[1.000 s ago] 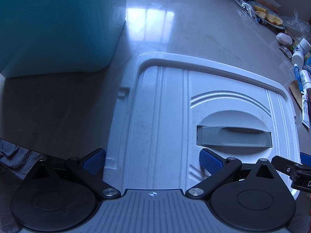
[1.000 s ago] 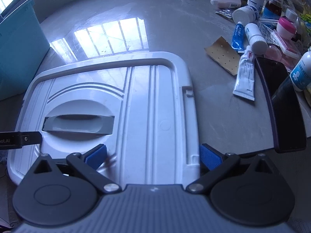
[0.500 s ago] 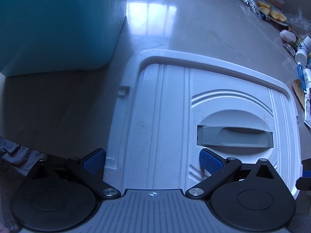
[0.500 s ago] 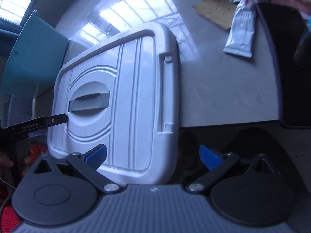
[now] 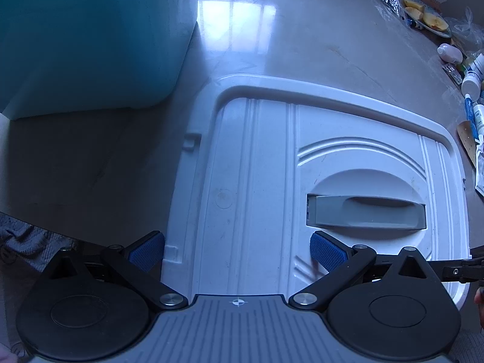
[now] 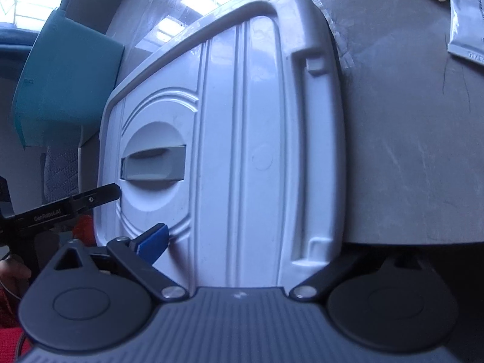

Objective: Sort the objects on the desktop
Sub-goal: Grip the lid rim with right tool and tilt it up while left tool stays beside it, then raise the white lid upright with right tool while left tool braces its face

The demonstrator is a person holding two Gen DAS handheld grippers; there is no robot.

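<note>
A white plastic box lid [image 5: 257,187] with a grey recessed handle [image 5: 366,211] lies flat on the pale table; its near end overhangs the table's front edge. My left gripper [image 5: 237,251] is open, its blue pads [image 5: 328,251] astride the lid's near left corner. The lid also shows in the right wrist view [image 6: 236,157]. My right gripper [image 6: 242,248] is open at the lid's near right corner; its left pad [image 6: 152,243] lies on the lid and its right finger is hidden under the table edge. The left gripper's finger [image 6: 90,199] shows at the left.
A teal storage bin [image 5: 90,39] stands at the far left, also in the right wrist view [image 6: 63,84]. Tubes, bottles [image 5: 470,81], a perforated card [image 5: 467,142] and a plate of fruit [image 5: 426,18] crowd the right side. A tube [image 6: 467,15] lies right of the lid.
My right gripper has dropped low and moved in to the lid's near right corner, its right finger now below the table edge. The left gripper has barely moved.
</note>
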